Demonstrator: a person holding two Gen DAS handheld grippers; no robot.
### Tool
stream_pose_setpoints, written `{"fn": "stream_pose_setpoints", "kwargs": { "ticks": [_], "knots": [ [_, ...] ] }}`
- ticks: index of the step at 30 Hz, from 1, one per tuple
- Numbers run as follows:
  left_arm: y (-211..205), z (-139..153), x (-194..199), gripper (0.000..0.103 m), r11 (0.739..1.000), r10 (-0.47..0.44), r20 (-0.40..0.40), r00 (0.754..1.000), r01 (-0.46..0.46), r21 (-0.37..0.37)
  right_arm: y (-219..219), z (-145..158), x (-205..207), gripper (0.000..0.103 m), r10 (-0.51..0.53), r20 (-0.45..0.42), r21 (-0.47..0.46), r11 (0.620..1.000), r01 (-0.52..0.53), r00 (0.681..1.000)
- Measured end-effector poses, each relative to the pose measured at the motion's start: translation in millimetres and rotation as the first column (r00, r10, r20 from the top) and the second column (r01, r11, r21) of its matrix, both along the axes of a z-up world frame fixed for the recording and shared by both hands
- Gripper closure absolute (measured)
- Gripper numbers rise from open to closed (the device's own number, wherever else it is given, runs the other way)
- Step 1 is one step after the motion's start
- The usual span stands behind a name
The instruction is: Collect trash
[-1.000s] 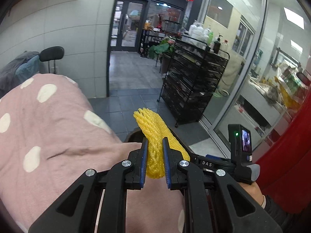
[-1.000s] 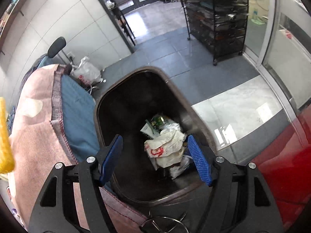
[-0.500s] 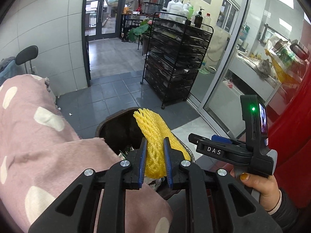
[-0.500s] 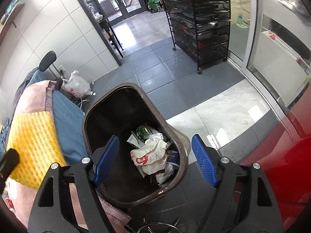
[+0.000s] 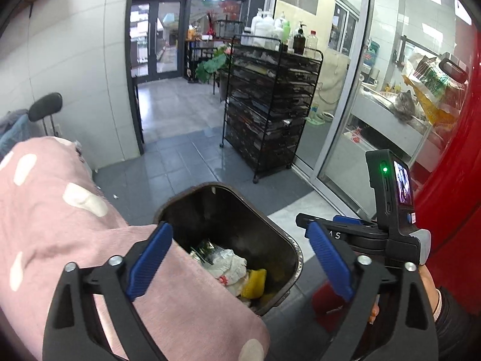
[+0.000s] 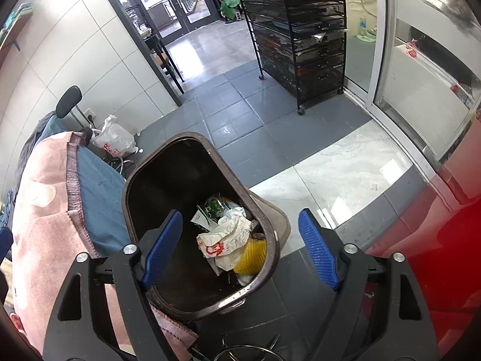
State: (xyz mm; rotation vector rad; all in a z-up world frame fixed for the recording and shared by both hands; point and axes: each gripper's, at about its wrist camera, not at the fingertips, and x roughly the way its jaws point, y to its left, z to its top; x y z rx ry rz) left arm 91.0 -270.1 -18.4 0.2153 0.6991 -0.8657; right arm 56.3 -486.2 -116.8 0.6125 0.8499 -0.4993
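A dark brown trash bin (image 5: 288, 240) (image 6: 150, 177) stands on the floor below both grippers. The yellow foam net (image 5: 254, 282) (image 6: 251, 255) lies inside it beside crumpled white paper (image 6: 225, 240) and a green wrapper (image 6: 213, 206). My left gripper (image 5: 240, 261) is open and empty above the bin. My right gripper (image 6: 240, 246) is open and empty over the bin's near side. It also shows in the left wrist view (image 5: 330, 228) at the right of the bin.
A pink dotted cloth (image 5: 60, 225) (image 6: 39, 210) covers a surface left of the bin. A black wire rack (image 5: 270, 111) (image 6: 300, 30) stands on the grey tiled floor behind. A white plastic bag (image 6: 115, 140) lies by the wall. A red surface (image 5: 451, 180) is at right.
My left gripper opened and let go of the yellow foam net, which dropped into the bin. Both views shifted slightly over the bin.
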Motion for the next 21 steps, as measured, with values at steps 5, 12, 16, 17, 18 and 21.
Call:
{"fn": "stream_pose_setpoints", "kwargs": {
  "ticks": [5,12,16,17,18,21],
  "knots": [
    [26,8,-4,0.006,0.998,0.055,0.022,0.998,-0.055,-0.036,24,20,2,0.014,0.029,0.046,-0.1,0.995,-0.025,0.998],
    [74,21,-11,0.006,0.979,0.187,0.085,0.979,-0.178,-0.097,63,52,3,0.008,0.087,0.127,-0.237,0.97,-0.055,0.988],
    [100,27,-16,0.006,0.965,0.253,0.123,0.96,-0.242,-0.1,84,69,2,0.006,0.122,0.176,-0.276,0.959,-0.069,0.977],
    [109,28,-18,0.006,0.959,0.275,0.133,0.952,-0.262,-0.109,91,73,2,0.006,0.133,0.183,-0.287,0.955,-0.076,0.974],
    [115,28,-18,0.006,0.954,0.29,0.137,0.947,-0.275,-0.118,99,77,2,0.006,0.15,0.193,-0.302,0.949,-0.086,0.97],
    [136,29,-21,0.006,0.939,0.333,0.133,0.934,-0.314,-0.143,124,87,1,0.006,0.205,0.213,-0.354,0.928,-0.12,0.955]
  ]
}}
